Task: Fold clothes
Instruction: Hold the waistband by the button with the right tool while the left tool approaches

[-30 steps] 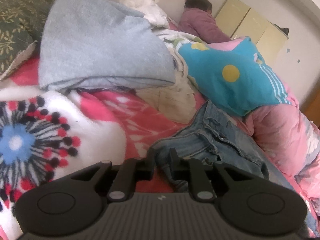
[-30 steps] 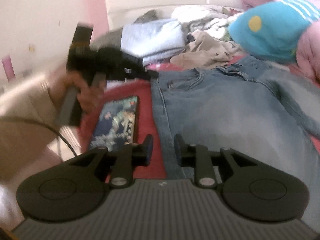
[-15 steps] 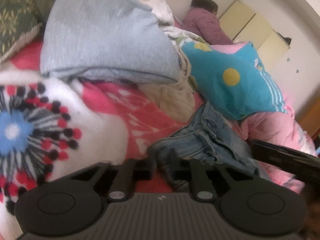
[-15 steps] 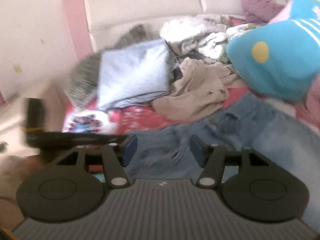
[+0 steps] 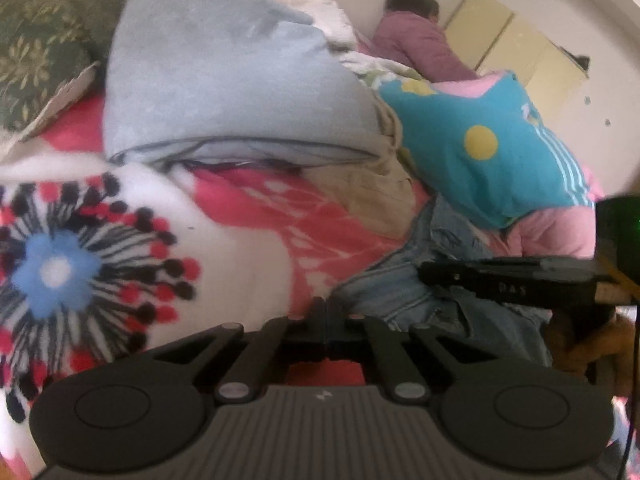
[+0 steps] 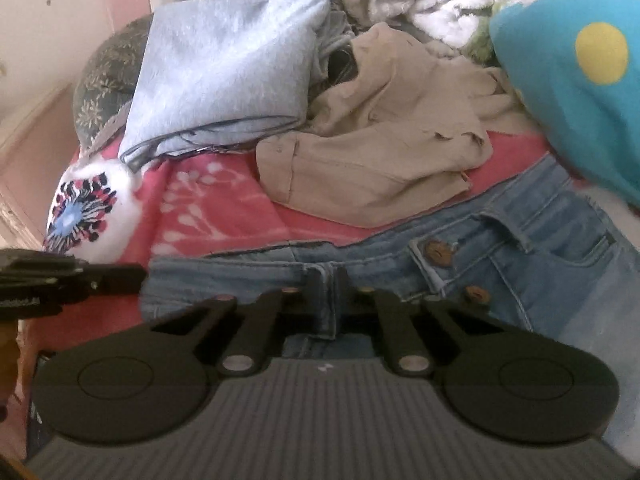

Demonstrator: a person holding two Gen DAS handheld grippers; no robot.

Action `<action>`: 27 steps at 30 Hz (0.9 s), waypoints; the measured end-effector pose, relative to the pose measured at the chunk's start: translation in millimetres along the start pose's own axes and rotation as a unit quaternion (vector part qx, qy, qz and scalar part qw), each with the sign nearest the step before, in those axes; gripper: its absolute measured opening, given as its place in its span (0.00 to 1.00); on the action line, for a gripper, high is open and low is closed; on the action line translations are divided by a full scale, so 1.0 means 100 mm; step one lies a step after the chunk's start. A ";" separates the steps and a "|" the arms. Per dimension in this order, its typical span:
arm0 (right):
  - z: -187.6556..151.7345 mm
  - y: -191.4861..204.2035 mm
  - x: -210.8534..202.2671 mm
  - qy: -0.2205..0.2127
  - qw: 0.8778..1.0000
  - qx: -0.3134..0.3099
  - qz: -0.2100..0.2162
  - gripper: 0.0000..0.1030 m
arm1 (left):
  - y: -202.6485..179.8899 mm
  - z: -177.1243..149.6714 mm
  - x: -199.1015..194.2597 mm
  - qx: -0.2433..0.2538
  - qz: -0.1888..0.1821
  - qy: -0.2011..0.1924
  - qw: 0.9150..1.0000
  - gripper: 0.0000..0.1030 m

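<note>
Lying flat on the red floral blanket [image 6: 224, 216], the jeans [image 6: 532, 256] are seen beside beige trousers [image 6: 380, 160]. The left tongs [image 5: 326, 312] are closed at the jeans' edge, grip undetermined. The right tongs [image 6: 327, 284] are clamped on the waistband.

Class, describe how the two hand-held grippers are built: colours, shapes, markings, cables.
Both hand-held grippers, left and right, are matte black: ribbed grey-black body, two round discs, silver-pinned linkage arms and narrow fingers. A small pale logo marks each body. A thin dark cable hangs at the right edge.
</note>
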State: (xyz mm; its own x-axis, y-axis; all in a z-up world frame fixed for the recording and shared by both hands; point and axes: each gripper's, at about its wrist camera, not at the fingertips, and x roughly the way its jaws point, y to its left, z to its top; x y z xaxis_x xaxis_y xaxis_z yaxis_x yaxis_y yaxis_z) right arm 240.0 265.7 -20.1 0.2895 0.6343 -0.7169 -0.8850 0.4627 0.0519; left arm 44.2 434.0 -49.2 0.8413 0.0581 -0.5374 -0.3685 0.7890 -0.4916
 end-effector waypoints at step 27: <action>-0.06 0.01 0.15 -0.059 0.998 0.024 0.016 0.02 | -0.23 0.10 0.02 -0.015 -0.036 -0.064 0.997 0.15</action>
State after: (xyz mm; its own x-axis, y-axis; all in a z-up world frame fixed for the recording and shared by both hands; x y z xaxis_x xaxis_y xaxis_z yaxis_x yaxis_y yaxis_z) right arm 241.2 271.6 -34.6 0.3050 0.7156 -0.6283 -0.8767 0.4687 0.1082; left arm 58.4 421.6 -32.1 0.9094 0.0811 -0.4080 -0.3147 0.7756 -0.5471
